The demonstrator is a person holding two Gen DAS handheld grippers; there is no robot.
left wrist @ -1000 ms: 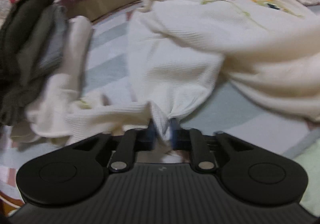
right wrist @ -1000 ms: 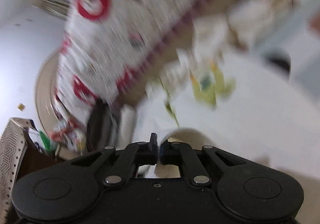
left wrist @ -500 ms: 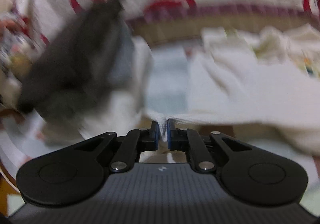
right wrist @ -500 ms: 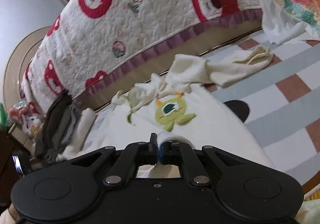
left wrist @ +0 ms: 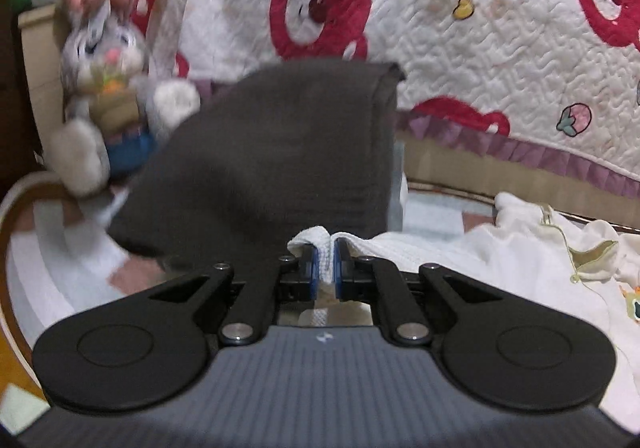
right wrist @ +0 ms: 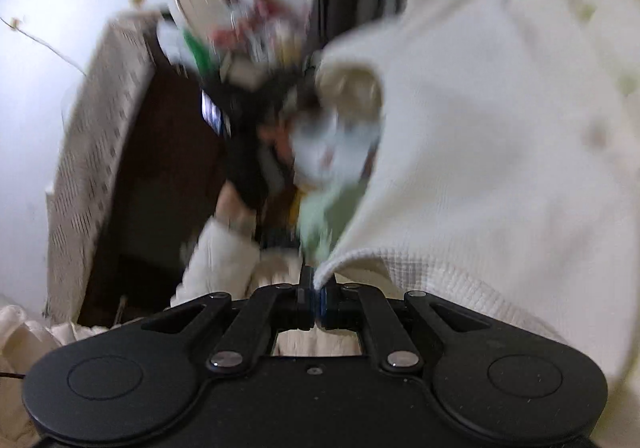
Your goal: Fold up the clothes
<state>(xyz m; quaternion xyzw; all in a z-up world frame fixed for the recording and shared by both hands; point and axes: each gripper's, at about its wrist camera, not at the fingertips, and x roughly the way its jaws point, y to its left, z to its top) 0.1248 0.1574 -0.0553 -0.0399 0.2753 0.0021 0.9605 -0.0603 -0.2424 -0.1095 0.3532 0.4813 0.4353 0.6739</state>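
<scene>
Both jaws are clamped tight on the cream garment (left wrist: 460,260): left gripper (left wrist: 325,268) and right gripper (right wrist: 316,294) each pinch an edge. Advise even tension, edges level.

Two garments (left wrist: 500,272); one plush rabbit (left wrist: 100,59)

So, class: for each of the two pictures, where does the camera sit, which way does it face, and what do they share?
Left wrist: on the left gripper, facing the dark folded garment and bear quilt.
Right wrist: on the right gripper, facing blurred cabinet; a sleeve shows.
Shared: the cream garment, pinched by both.
</scene>
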